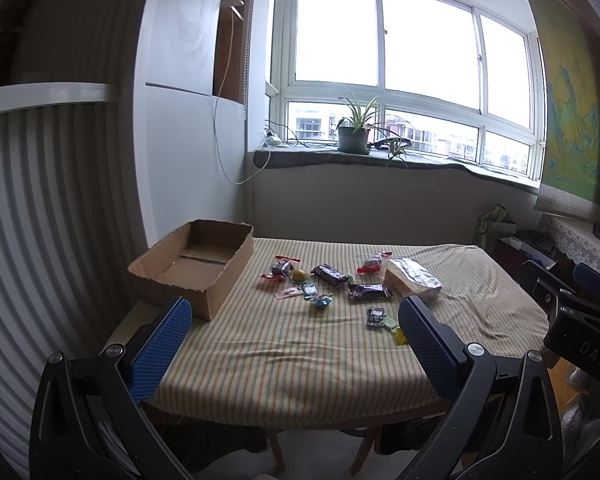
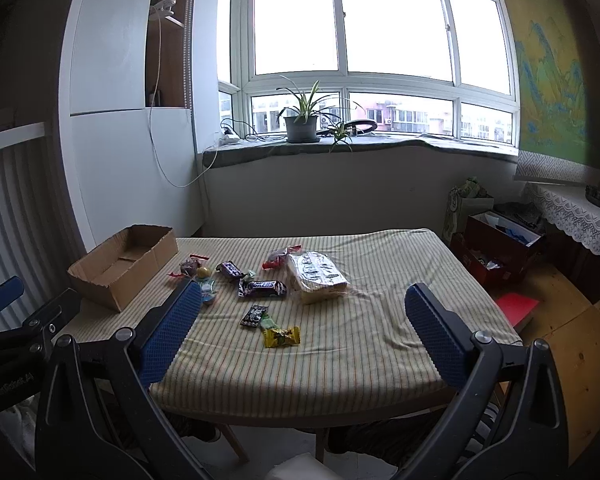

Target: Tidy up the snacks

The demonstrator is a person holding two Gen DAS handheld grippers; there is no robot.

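Spreading across a striped-cloth worktop (image 2: 340,360), loose snacks lie right of an empty cardboard box (image 1: 192,268). Left gripper (image 1: 292,344) and right gripper (image 2: 304,336) hover with fingers apart, holding nothing; yellow candy (image 2: 282,337) lies nearest the right.

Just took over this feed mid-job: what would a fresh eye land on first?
The scatter of wrapped snacks mid-table, notably the Snickers bar and the big clear-wrapped packet beside it. At the table's left edge sits an empty cardboard box. Both tools, left tool and right tool, hover open near the table's front edge.
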